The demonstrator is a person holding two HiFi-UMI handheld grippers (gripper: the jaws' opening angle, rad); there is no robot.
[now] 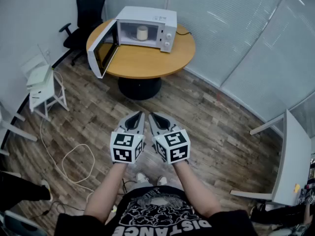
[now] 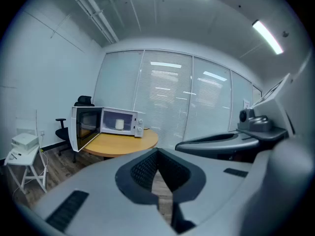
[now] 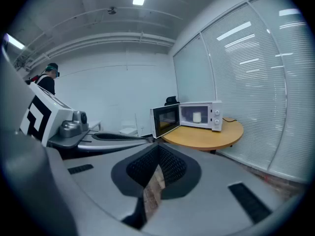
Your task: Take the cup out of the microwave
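Office counter, open microwave: pale cup inside.
Likely light, rigid, slick; take its wall. Your left gripper and right gripper have their fingers pressed together, empty.

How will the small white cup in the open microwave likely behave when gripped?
The small white cylindrical cup stands upright and looks a little taller than wide, so a sideways push might tip it. Its wall looks smooth, so it is perhaps slippery. Being small, it is probably light, but its material cannot be told.
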